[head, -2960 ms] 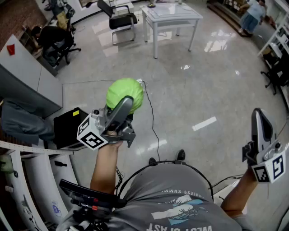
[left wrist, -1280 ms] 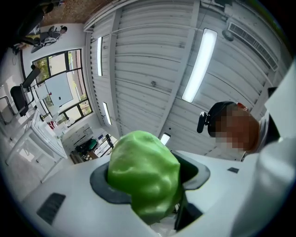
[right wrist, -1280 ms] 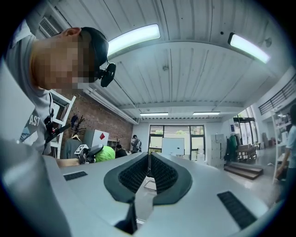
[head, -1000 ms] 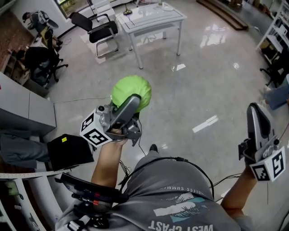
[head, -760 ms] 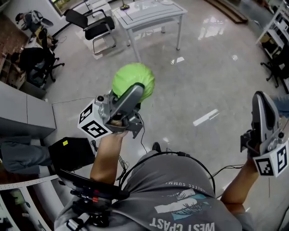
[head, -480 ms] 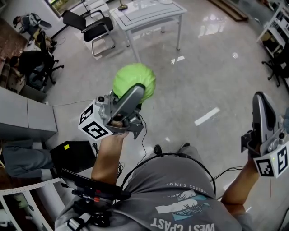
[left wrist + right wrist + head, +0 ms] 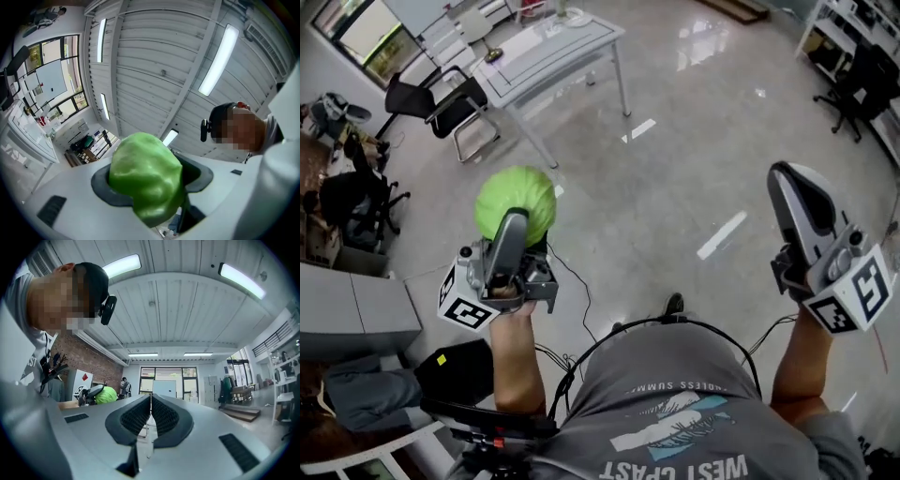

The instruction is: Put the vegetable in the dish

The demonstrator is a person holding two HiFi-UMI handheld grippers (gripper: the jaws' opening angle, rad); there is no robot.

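In the head view, the left hand-held gripper (image 7: 514, 225) is raised in front of the person and grasps the vegetable (image 7: 514, 192), a bright green ball with a wrinkled skin. The vegetable is in the air above the floor (image 7: 675, 169), well apart from the chair (image 7: 431, 94) further back. One jaw lies across its near side and the other jaw is hidden under it. From here the vegetable looks almost round, so no long axis is clear. The right hand-held gripper (image 7: 792, 192) is held up at the other side, well apart from the left one, with its tips pointing away from the person.

In the left gripper view, the vegetable (image 7: 140, 173) fills the space between the two jaws of the left hand-held gripper (image 7: 150, 187). The dark pads (image 7: 101, 187) press on it from both sides. Here it is a little taller than it is wide, with the long axis nearly upright in the picture, and it narrows towards the lower end. I cannot tell where its stem end is.

In the right gripper view, the jaws of the right hand-held gripper (image 7: 150, 416) are clenched together, with only a thin slit between them and nothing inside. Far at the left, small, the vegetable (image 7: 107, 394) shows in the other gripper.
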